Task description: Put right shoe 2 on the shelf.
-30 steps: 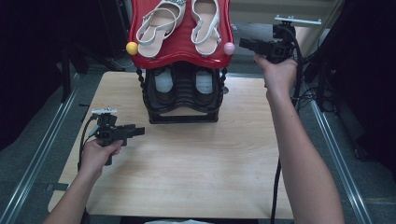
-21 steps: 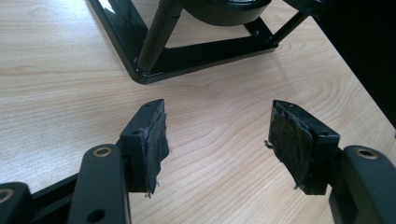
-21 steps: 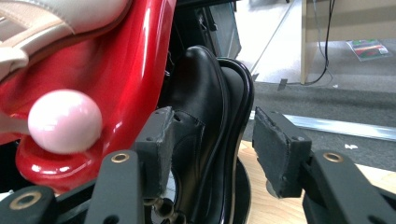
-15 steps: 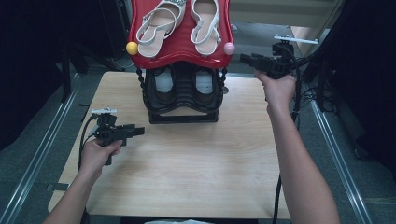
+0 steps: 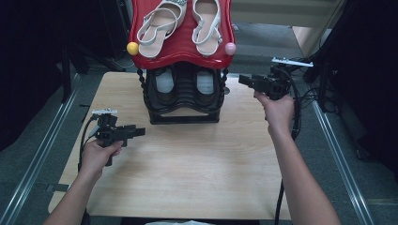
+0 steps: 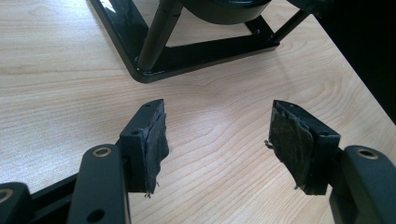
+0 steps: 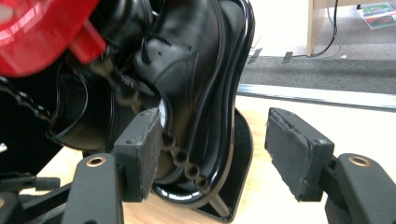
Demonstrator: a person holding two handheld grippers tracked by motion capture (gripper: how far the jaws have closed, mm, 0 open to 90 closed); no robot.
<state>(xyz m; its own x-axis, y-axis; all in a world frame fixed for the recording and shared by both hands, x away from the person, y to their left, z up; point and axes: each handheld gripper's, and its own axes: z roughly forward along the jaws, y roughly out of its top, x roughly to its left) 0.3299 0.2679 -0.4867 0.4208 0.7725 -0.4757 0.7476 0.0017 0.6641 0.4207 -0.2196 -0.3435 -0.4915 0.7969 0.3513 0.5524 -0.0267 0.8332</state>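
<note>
The black shoe point(image 7: 191, 79) nearest my right tool point(image 5: 246, 80) is sitting on the lower tier of the shoe rack point(image 5: 185, 115), under the red top shelf point(image 5: 183, 49), on the rack's right-hand side as the high view shows it. In the right gripper view it is resting against the curved black rim of its tier. I am judging it as stiff, glossy leather, moderately heavy and likely slippery on the upper; the firmest hold looks to be across the heel or along the collar, where the pads point(image 7: 292, 151) can bite on an edge rather than slide over the polished side.

I am bringing the right tool in from the rack's right side, pointing at that lower tier, close to it but apart. Its jaws have just been opening and are standing wide, with nothing held; a beaded post point(image 7: 180, 156) of the rack is lying just in front of one pad, so I am reading that as the thing to steer around.

My left tool point(image 5: 138, 132) is hovering over the wooden surface point(image 5: 187, 178) in front of the rack's left corner, jaws spread wide and empty. Two white sandals point(image 5: 159, 23) are lying on the red shelf above.
</note>
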